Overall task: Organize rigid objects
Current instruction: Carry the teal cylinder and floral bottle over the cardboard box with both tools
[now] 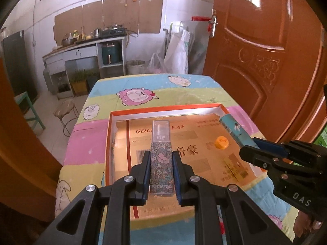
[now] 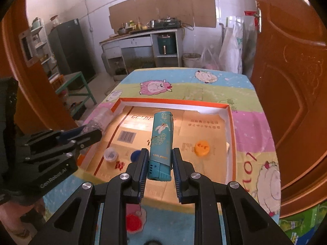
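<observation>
My left gripper is shut on a flower-patterned lip tube with a clear cap, held above the shallow orange-rimmed box. My right gripper is shut on a teal lighter with a bird print, also over the box. In the left wrist view the right gripper comes in from the right with the lighter sticking out. In the right wrist view the left gripper shows at the left, its clear tube end blurred. An orange cap lies inside the box.
The box rests on a table with a cartoon sheep cloth. A clear small cup, a blue cap and red bits lie in the box; a red cap lies on the cloth. A brown door stands right.
</observation>
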